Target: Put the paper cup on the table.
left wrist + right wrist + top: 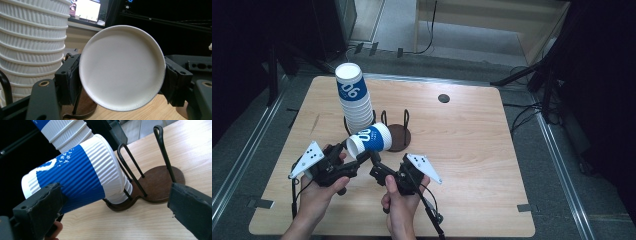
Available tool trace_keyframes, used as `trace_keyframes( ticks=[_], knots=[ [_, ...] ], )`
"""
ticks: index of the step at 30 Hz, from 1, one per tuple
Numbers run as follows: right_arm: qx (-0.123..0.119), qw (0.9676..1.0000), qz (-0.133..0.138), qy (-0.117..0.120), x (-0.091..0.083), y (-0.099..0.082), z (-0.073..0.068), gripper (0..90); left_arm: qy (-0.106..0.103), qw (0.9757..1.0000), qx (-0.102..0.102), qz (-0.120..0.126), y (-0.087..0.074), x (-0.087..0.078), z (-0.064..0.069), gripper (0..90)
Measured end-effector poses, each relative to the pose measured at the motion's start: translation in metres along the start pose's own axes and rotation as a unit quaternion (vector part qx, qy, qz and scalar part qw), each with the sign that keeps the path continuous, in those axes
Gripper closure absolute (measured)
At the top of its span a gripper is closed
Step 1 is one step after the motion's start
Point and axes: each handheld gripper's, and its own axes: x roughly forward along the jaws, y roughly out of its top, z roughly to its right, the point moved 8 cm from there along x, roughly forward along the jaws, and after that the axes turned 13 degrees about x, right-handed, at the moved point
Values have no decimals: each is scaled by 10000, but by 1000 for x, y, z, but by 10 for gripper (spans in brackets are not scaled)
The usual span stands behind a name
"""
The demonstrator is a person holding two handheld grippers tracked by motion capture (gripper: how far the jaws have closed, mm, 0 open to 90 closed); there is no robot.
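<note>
Left tool [353, 165] clamping cup [370, 140] sideways, mouth facing person, right tool [375, 172] open

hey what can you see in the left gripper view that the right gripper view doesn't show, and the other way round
Left gripper view alone: the held cup's white bottom disc, clamped between both jaws of the left gripper, and a lit screen behind.

Right gripper view alone: the cup's blue band and the holder's second brown disc.

Both: the cup stack, the wooden table and the wire holder.
</note>
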Motion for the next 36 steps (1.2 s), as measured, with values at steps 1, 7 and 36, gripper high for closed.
trace_keyframes(
  ticks=[1,7,36],
  knots=[
    [0,10000,0,0,0,0,0,0,0,10000,0,0,0,0,0,284],
    [470,9989,1,69,3,0,-1,1,18,10000,48,4,-3,1,0,284],
    [3570,9304,-430,715,13,10,3,0,-171,9996,241,3,-7,7,14,284]
  ],
)
